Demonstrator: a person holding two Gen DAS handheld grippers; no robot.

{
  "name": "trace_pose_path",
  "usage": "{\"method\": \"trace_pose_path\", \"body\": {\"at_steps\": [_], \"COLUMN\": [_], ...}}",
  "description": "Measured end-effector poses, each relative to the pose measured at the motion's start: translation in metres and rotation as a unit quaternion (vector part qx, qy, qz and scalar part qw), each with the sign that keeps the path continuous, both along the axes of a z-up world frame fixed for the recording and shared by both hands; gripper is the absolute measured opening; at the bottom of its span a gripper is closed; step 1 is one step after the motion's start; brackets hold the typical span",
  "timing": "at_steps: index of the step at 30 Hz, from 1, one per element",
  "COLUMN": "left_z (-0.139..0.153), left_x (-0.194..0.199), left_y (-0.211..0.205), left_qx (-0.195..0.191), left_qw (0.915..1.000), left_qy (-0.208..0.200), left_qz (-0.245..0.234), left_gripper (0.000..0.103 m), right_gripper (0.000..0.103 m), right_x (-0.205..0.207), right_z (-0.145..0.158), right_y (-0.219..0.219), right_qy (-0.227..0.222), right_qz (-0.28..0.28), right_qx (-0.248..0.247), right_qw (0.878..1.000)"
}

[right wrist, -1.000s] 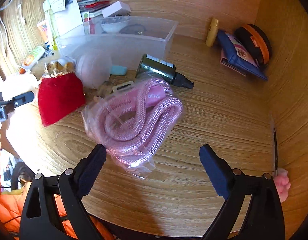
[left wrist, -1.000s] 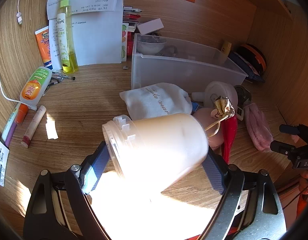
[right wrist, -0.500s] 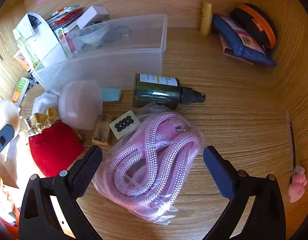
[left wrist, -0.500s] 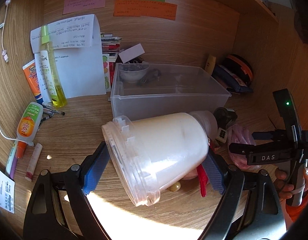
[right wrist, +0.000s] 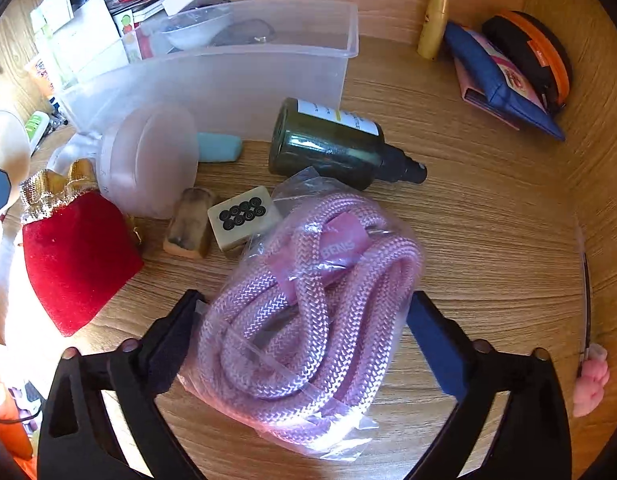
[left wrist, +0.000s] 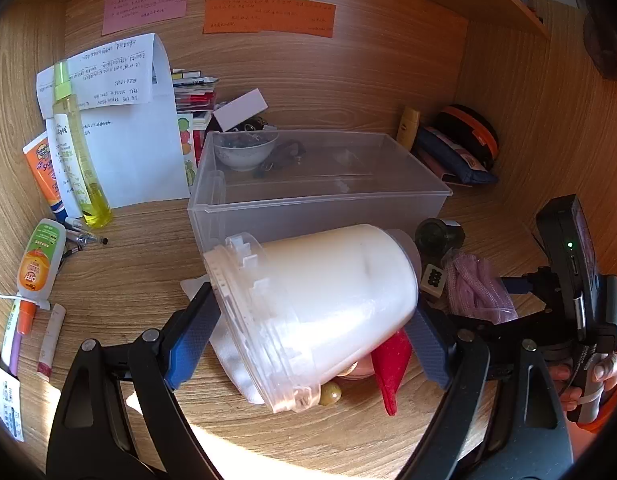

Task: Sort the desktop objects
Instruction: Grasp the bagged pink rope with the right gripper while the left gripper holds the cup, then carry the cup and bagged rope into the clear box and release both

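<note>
White plastic jar [left wrist: 328, 304], lying on its side above the wooden desk [left wrist: 128, 272], fills the left wrist view: the left gripper [left wrist: 312, 332] clamps it between 2 wide-set blue pads, before a clear bin [left wrist: 316, 204]. Right wrist view: the right gripper [right wrist: 304, 320] is spread wide around a bagged pink rope [right wrist: 308, 308] on the desk, pads just beside the bag, contact unclear.

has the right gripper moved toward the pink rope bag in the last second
Yes. The right gripper has advanced: its fingers now flank the pink rope bag, and the dark bottle looks nearer.
</note>
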State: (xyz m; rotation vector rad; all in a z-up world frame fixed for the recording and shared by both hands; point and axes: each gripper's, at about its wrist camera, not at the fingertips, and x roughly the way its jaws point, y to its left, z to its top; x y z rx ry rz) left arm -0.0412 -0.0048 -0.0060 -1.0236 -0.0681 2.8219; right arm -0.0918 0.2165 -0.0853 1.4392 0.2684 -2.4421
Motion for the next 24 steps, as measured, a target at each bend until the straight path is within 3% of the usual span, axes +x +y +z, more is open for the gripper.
{"method": "trace_pose_path", "body": {"at_steps": [2, 4, 12, 24], "left_z": [0.002, 0.005, 0.012, 0.031], "left_x": [-0.001, -0.001, -0.002, -0.012], "left_y": [0.001, 0.002, 0.004, 0.004], "left_qx": [-0.001, -0.001, 0.002, 0.005], "left_qw": [1.0000, 1.0000, 0.9999, 0.9995], "left_qy": [0.002, 0.005, 0.013, 0.032], "left_qz": [-0.001, -0.001, 0.001, 0.000], "left_gripper": [0.088, 0.088, 0.088, 0.088], "right_gripper": [0.072, 0.070, 0.068, 0.068], "right_x": [0.005, 0.011, 0.027, 0.033], "right_z": [0.002, 0.003, 0.013, 0.079], "right_y": [0.001, 0.002, 0.012, 0.007], "right_qy": [0.007, 0.012, 0.037, 0.142], "right_qz": [0.004, 0.006, -0.009, -0.004], "right_qx": [0.006, 0.011, 0.009, -0.006], "right_qw": [1.000, 1.000, 0.999, 0.990]}}
